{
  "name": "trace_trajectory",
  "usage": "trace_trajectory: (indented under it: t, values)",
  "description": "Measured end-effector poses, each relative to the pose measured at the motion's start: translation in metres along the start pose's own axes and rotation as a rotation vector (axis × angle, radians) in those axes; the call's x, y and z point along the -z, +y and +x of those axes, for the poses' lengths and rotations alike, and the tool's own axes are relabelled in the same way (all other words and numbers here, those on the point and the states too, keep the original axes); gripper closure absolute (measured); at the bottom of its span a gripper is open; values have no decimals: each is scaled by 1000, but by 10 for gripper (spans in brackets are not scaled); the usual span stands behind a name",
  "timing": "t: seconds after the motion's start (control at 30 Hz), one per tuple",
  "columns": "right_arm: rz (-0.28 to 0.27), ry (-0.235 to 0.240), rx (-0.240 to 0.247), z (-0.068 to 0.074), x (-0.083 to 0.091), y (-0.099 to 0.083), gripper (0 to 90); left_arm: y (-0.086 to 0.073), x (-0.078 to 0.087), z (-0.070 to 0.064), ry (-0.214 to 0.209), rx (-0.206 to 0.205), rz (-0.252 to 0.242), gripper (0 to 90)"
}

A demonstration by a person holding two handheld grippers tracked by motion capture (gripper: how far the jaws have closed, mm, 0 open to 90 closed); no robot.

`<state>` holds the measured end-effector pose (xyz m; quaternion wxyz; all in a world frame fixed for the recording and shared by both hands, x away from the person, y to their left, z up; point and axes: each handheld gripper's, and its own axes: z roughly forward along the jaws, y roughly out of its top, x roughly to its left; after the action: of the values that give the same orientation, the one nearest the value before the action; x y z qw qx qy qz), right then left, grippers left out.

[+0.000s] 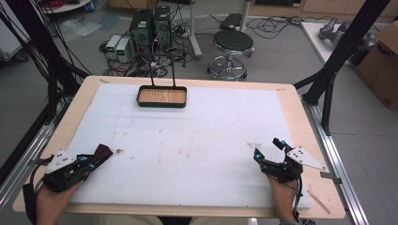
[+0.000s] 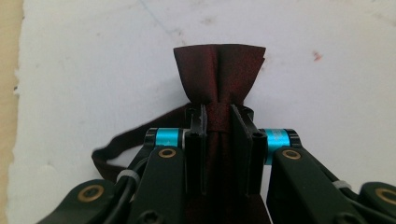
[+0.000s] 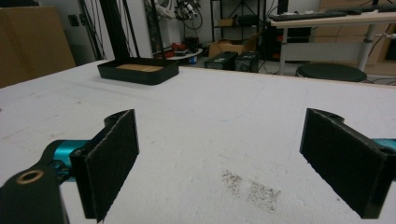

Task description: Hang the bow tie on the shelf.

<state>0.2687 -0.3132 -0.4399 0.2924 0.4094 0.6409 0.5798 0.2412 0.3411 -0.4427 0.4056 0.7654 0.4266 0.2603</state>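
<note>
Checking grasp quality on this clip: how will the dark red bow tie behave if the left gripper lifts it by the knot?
The bow tie is probably floppy: its wing fans out in soft folds beyond the left gripper, pinched at the knot. Its strap curls loosely on the white mat, so it will likely dangle. It looks light and unlikely to slip.

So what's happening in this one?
A person at a table holds a gripper in each hand. The left gripper is shut on the knot of a dark red bow tie over the white mat. The right gripper rests open, holding nothing. A black tray sits at the far edge.
</note>
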Motion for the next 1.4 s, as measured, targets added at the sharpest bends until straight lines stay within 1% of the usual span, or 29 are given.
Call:
trace_trajectory:
  t: [0.27, 0.3, 0.33, 0.37, 0.47, 0.5, 0.53, 0.6, 0.63, 0.67, 0.7, 0.77, 0.83, 0.9, 0.93, 1.0, 1.2, 1.23, 1.27, 1.3, 1.33, 1.37, 1.4]
  values:
    - [0, 2, -3, 0, 0, 0, 107, 27, 8, 4, -76, -8, -76, 759]
    - [2, 2, -2, 0, 0, 0, 107, 31, 9, 5, -82, -7, -85, 759]
    - [2, 3, -2, 0, 0, 0, 107, 39, 9, 8, -94, -2, -105, 759]
    - [2, 3, -2, 0, 0, 0, 107, 39, 9, 8, -94, -2, -105, 759]
    - [0, 3, -5, 0, 0, 0, 107, 56, 7, 12, -124, 8, -145, 759]
    - [1, 3, -6, 0, 0, 0, 107, 56, 7, 12, -124, 8, -145, 759]
    - [2, 4, -7, 0, 0, 0, 107, 67, 5, 15, -138, 9, -161, 759]
    - [1, 4, -7, 0, 0, 0, 107, 77, 0, 17, -146, 15, -179, 759]
    - [2, 3, -6, 0, 0, 0, 107, 82, -2, 17, -145, 19, -187, 759]
    - [2, 4, -6, 0, 0, 0, 107, 86, -5, 19, -154, 21, -192, 759]
    - [2, 4, -7, 0, 0, 0, 107, 90, -10, 21, -166, 33, -201, 759]
    - [3, 4, -5, 0, 0, 0, 107, 95, -16, 23, -177, 40, -207, 759]
    - [2, 4, -7, 0, 0, 0, 107, 102, -23, 24, -181, 45, -213, 759]
    - [1, 5, -8, 0, 0, 0, 107, 109, -30, 25, -188, 39, -217, 759]
    - [1, 5, -7, 0, 0, 0, 107, 113, -34, 26, -189, 29, -218, 759]
    - [1, 5, -9, 0, 0, 0, 107, 121, -40, 28, -207, 9, -217, 758]
    - [3, 7, -5, -1, 0, 0, 107, 141, -54, 39, -239, -14, -238, 758]
    - [1, 8, -5, -1, 0, 0, 107, 144, -56, 41, -252, -8, -247, 758]
    - [2, 6, -6, -1, 0, 0, 107, 148, -58, 44, -255, 1, -252, 758]
    - [2, 6, -5, -1, 0, 0, 107, 151, -60, 46, -247, 4, -256, 758]
    - [2, 6, -7, -1, -1, 0, 107, 157, -63, 50, -249, 9, -257, 758]
    - [2, 6, -6, -1, 0, 0, 107, 157, -63, 50, -249, 9, -257, 759]
    - [3, 6, -7, -1, 0, 0, 107, 163, -66, 53, -248, 13, -263, 758]
